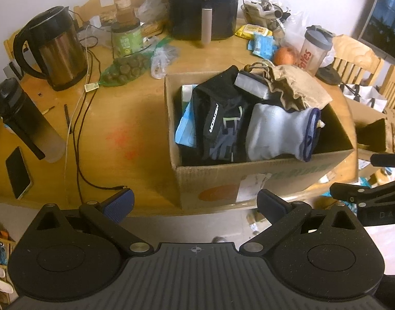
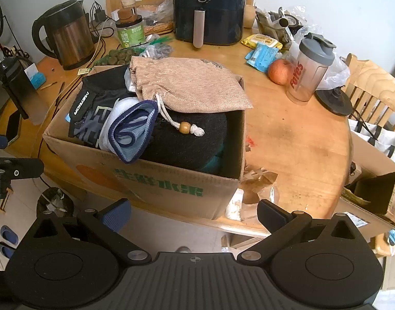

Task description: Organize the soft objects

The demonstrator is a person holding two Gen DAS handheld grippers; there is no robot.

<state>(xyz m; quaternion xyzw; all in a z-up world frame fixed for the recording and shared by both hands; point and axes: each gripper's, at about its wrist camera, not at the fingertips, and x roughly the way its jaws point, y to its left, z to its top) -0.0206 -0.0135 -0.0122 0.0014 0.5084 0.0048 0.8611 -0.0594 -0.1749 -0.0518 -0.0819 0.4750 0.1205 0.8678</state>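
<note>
Cardboard box (image 2: 156, 183), open-topped, standing at the near edge of a round wooden table (image 2: 295, 139); green printed characters on its near wall. Long axis runs roughly left to right in the right wrist view, with one corner turned toward that camera.

Contents, packed above the rim:
- Burlap drawstring pouch (image 2: 189, 85), lying flat on top at the far right, mouth toward the left; its white cord with a wooden bead (image 2: 184, 128) trails toward the near side.
- Dark knit item (image 2: 187, 139), under the pouch, filling the right half.
- Pale blue cloth with navy edging (image 2: 133, 131), folded, its open end hanging over the near wall.
- Black garment with white lettering (image 2: 86, 106), at the left end, long axis running near to far.
- Light blue packet (image 1: 184, 126), wedged against the left wall, seen in the left wrist view.

Left gripper (image 1: 195, 201): fingers spread, empty, held near the box's front wall.
Right gripper (image 2: 195, 209): fingers spread, empty, near the box's near corner.

On the table beyond: air fryer (image 2: 210, 7) far centre, kettle (image 2: 68, 36) far left, green jar (image 2: 130, 32) between them, apple (image 2: 279, 71) and shaker bottle (image 2: 311, 69) to the right.
</note>
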